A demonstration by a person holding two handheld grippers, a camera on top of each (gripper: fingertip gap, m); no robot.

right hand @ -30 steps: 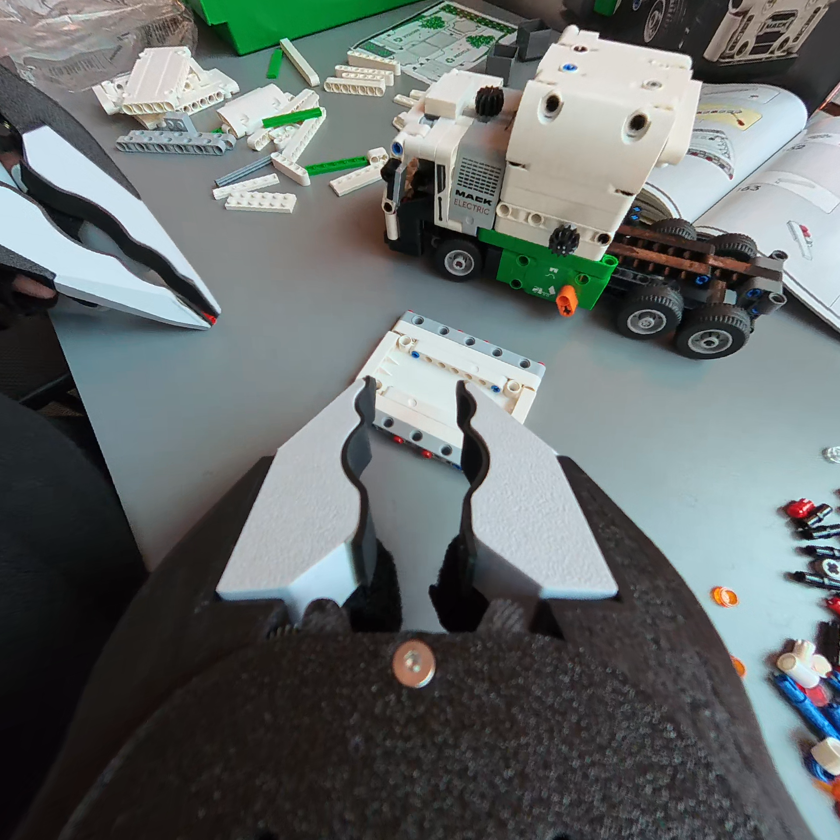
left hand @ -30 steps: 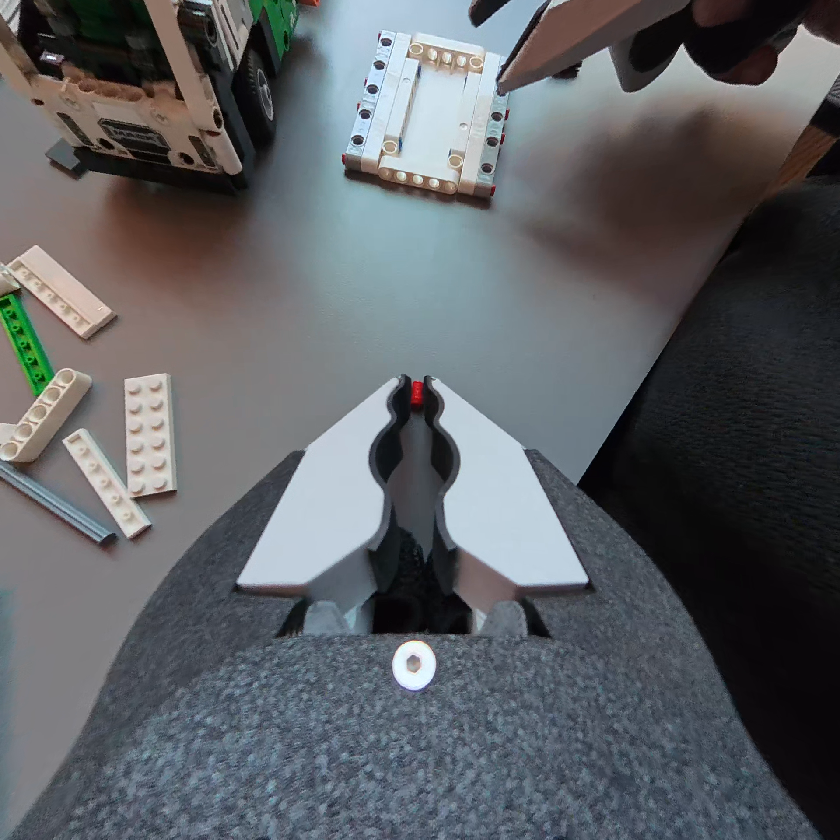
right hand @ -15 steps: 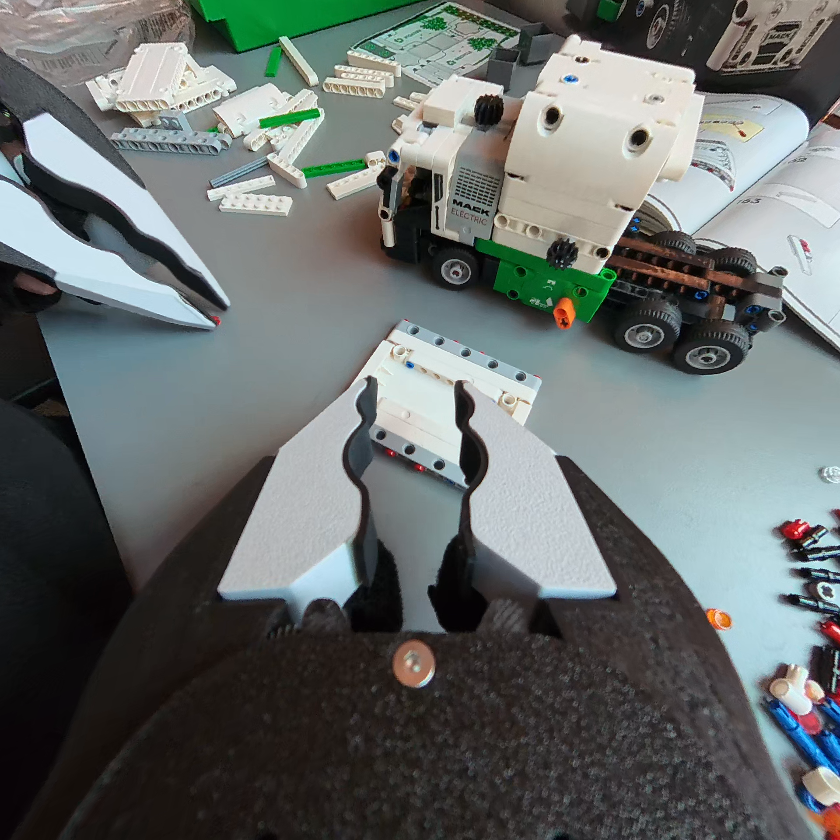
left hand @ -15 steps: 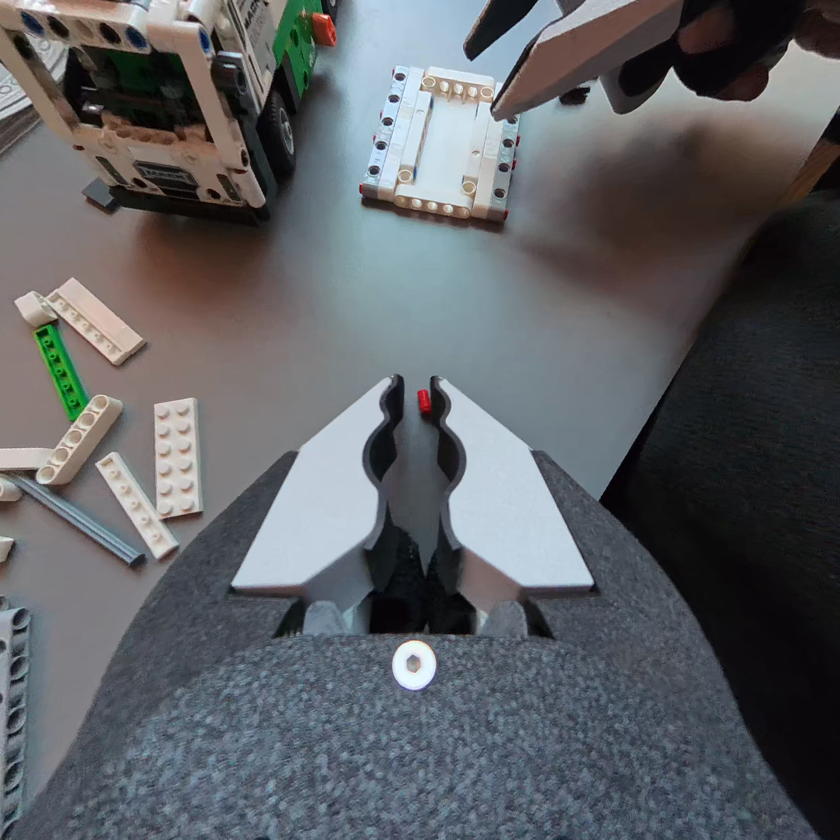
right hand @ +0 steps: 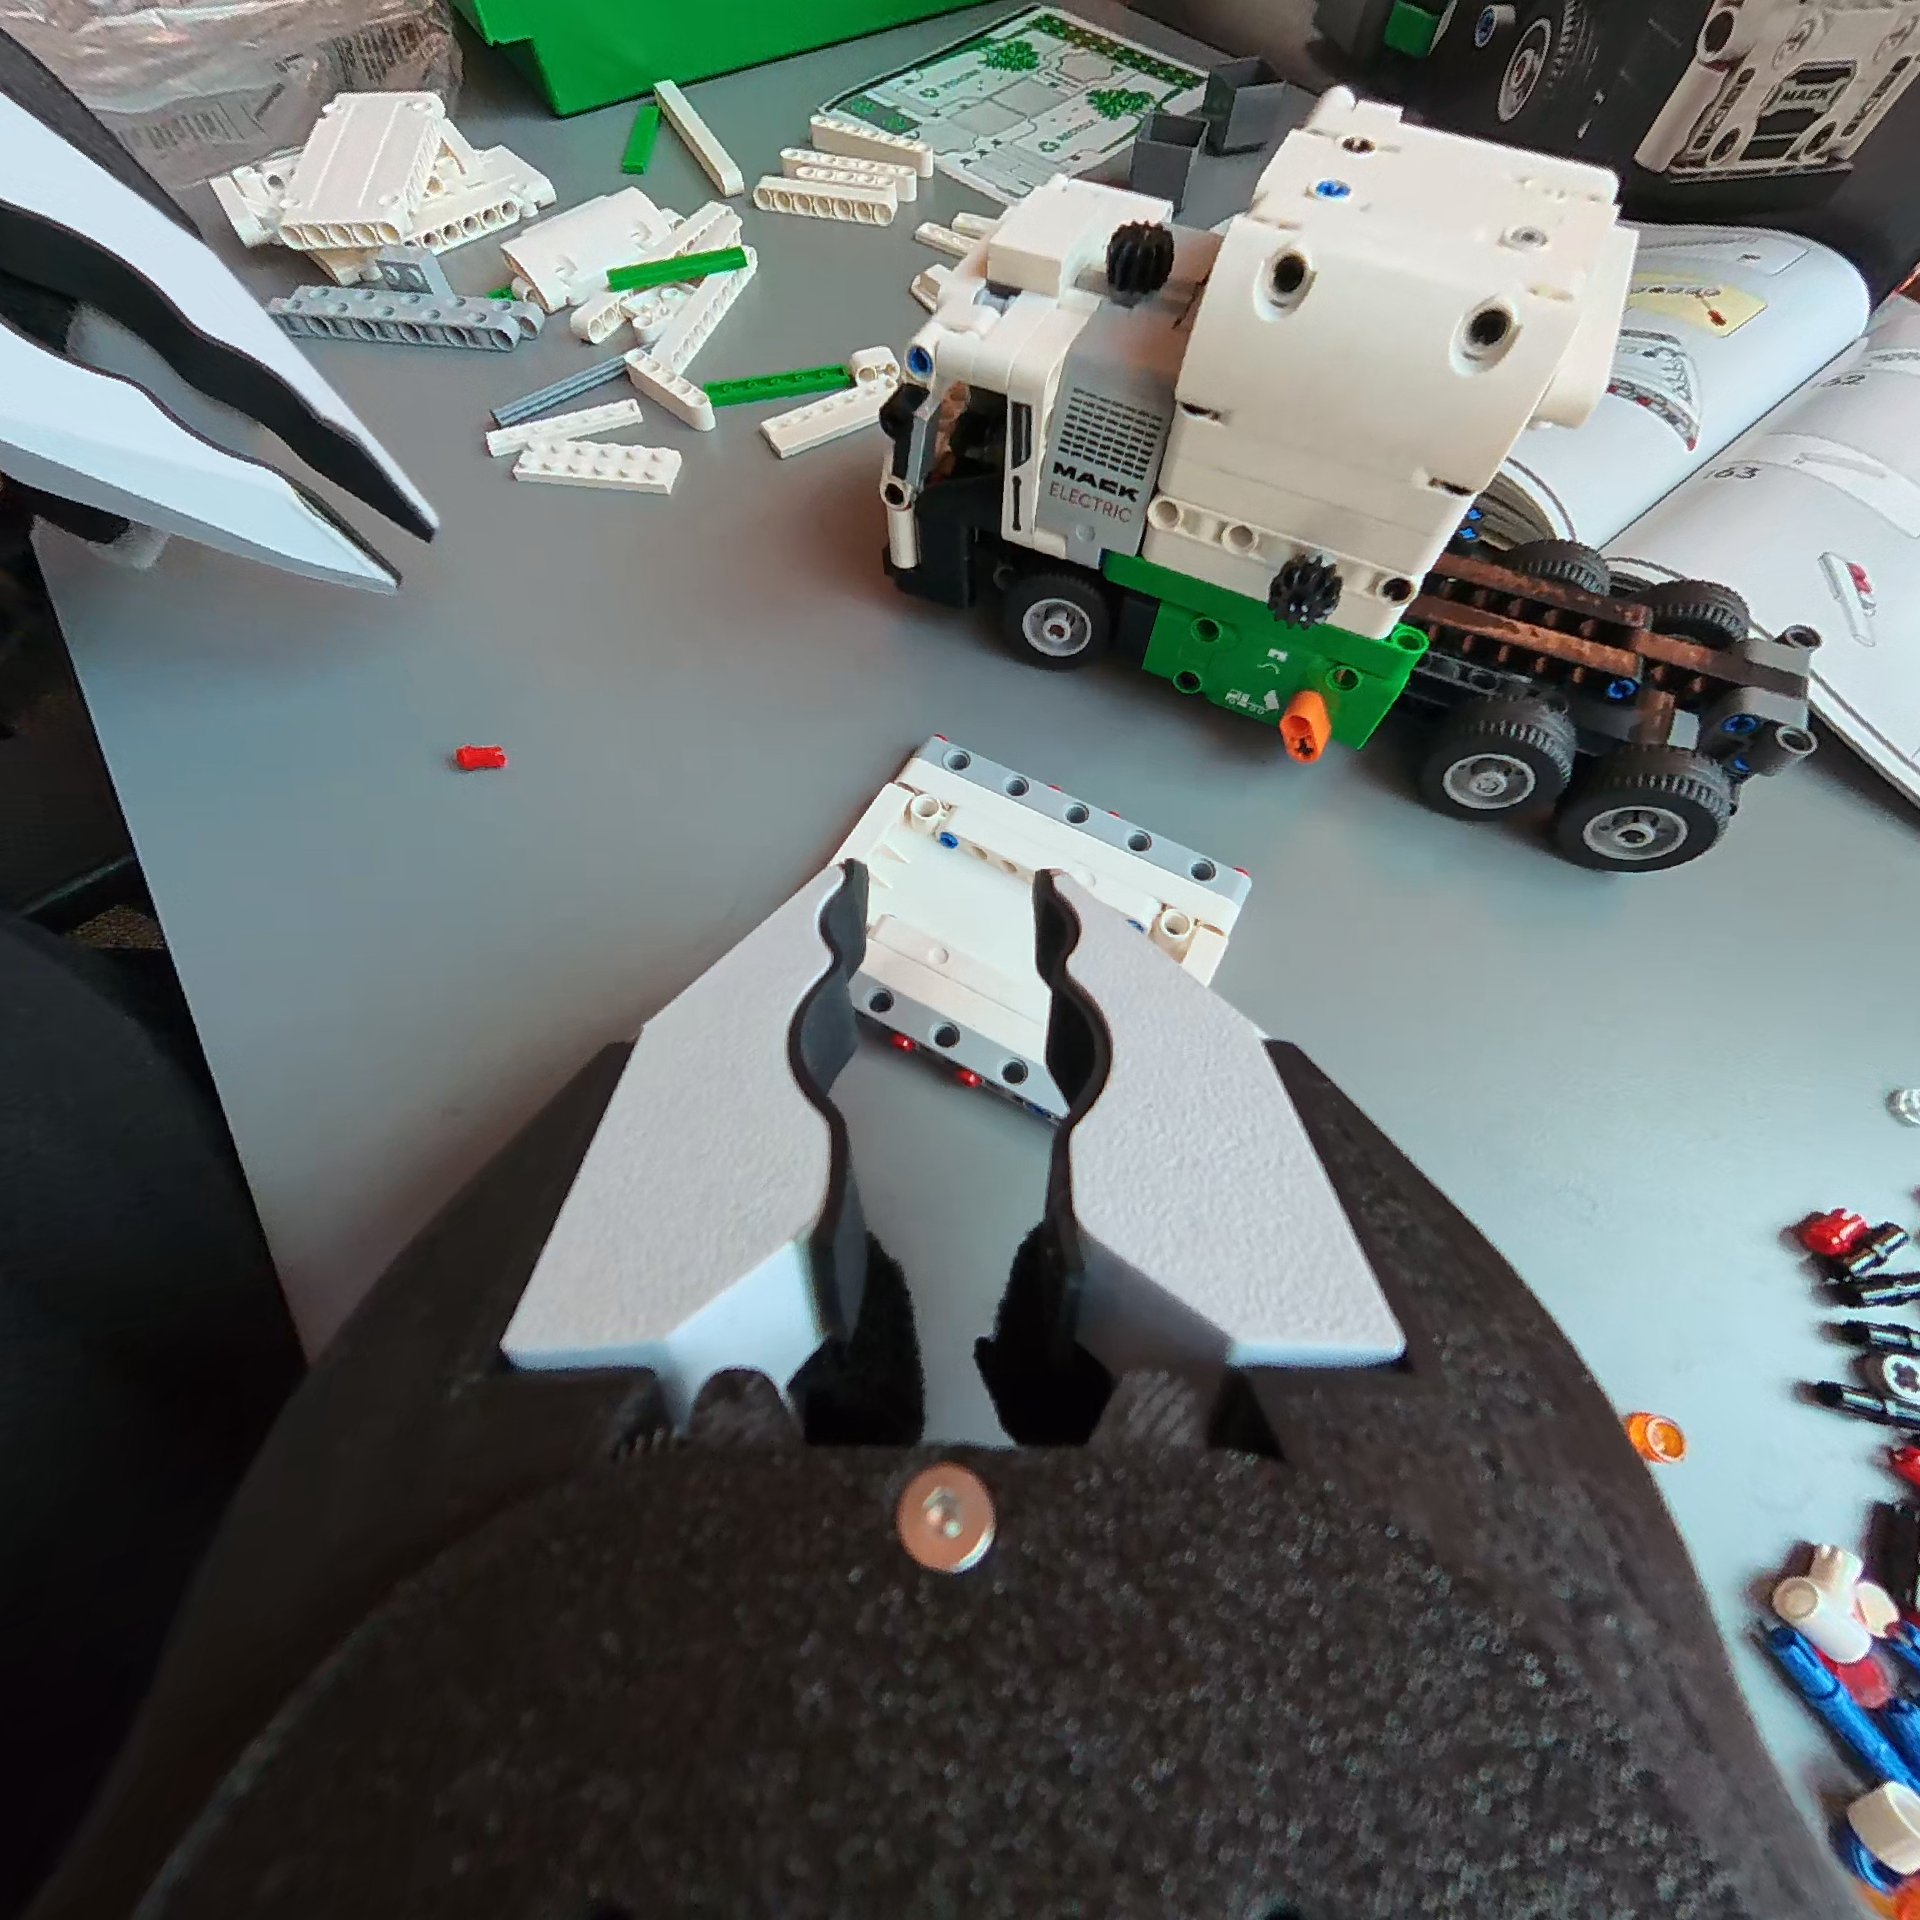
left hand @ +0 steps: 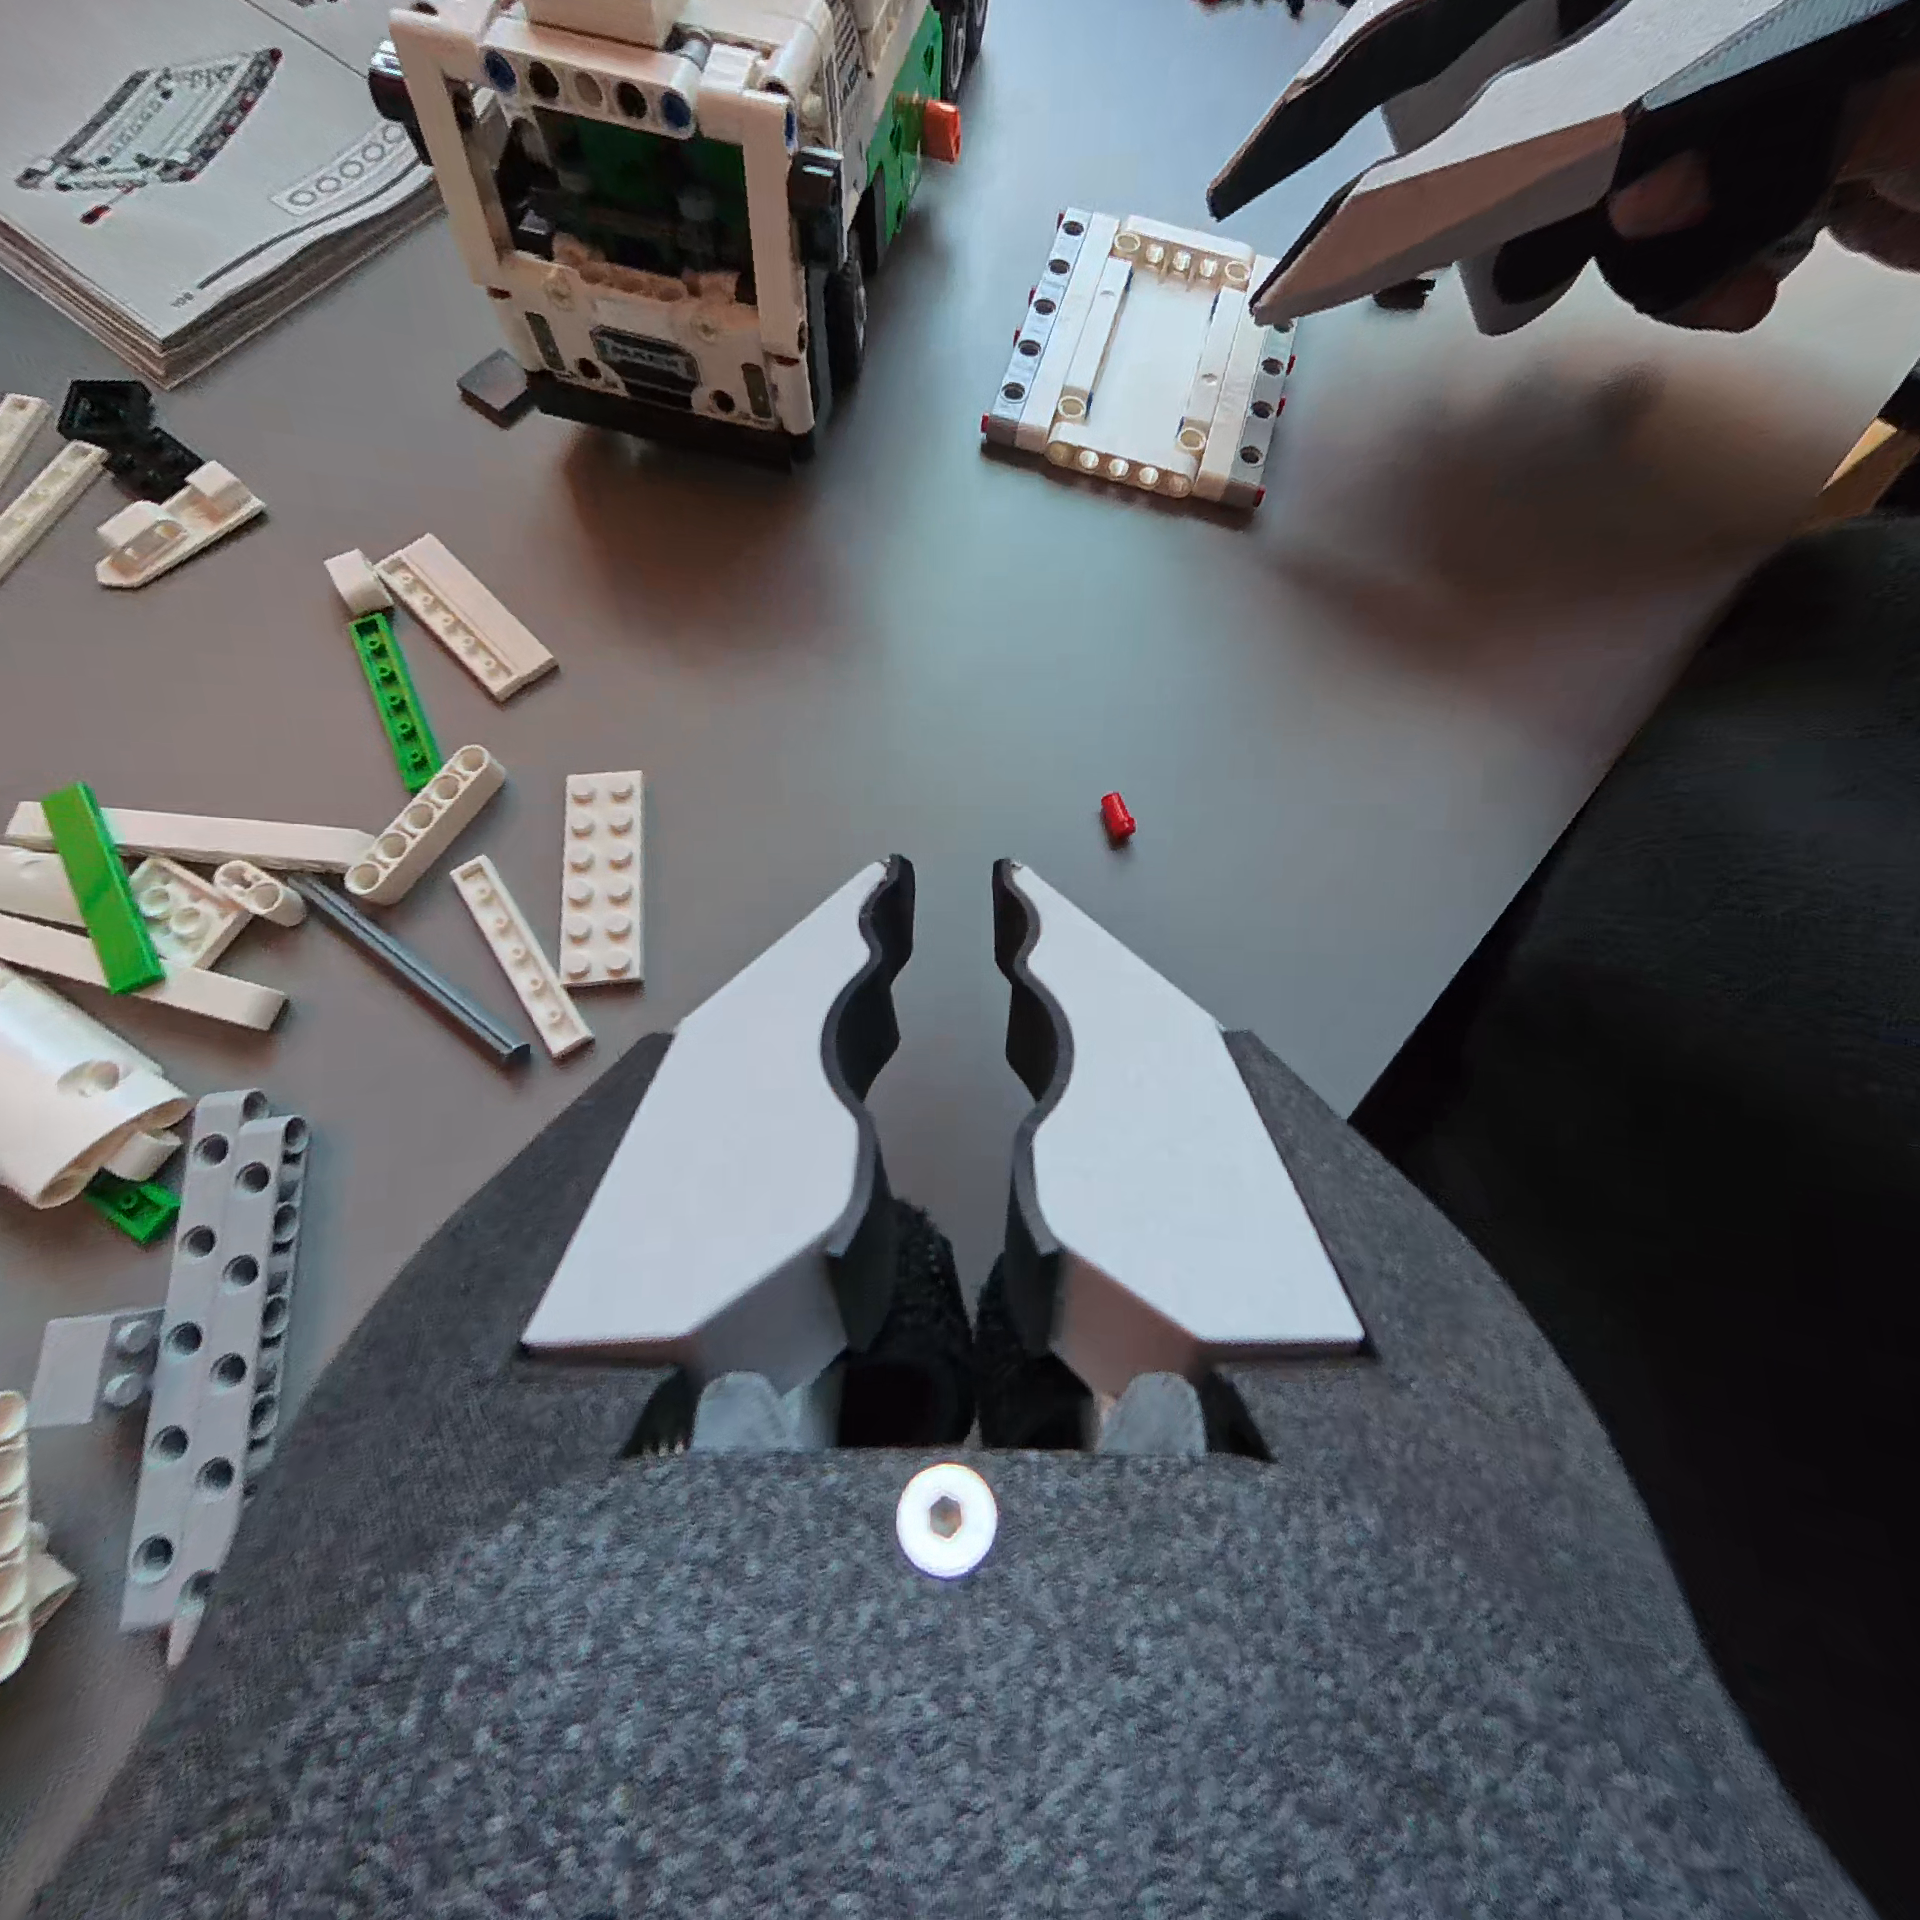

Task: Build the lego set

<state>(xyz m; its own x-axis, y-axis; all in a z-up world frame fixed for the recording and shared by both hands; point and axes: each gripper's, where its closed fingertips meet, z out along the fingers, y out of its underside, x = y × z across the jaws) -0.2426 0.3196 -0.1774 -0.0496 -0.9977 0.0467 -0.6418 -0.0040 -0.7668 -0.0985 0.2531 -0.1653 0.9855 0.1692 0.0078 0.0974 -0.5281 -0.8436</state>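
A small red pin (left hand: pixel 1117 816) lies loose on the grey table, just ahead and right of my left gripper (left hand: pixel 953 868), which is open and empty. The pin also shows in the right wrist view (right hand: pixel 480 757). A flat white and grey panel assembly (left hand: pixel 1143 358) lies on the table right of the white and green truck model (left hand: pixel 665 197). My right gripper (right hand: pixel 948 878) is open and empty, hovering over the near side of the panel (right hand: pixel 1049 904). The truck (right hand: pixel 1299 447) stands behind it.
Loose white, green and grey pieces (left hand: pixel 312 904) lie at the left. An instruction booklet (left hand: pixel 177 187) lies at the far left. Small red, blue and black pins (right hand: pixel 1860 1455) lie at the right. The table edge (left hand: pixel 1455 1018) runs close on the right. My right fingertips sit around 15 cm from my left ones.
My left gripper opened and let go of the red pin, which now lies on the table. The left gripper pulled back. My right gripper moved closer over the panel.
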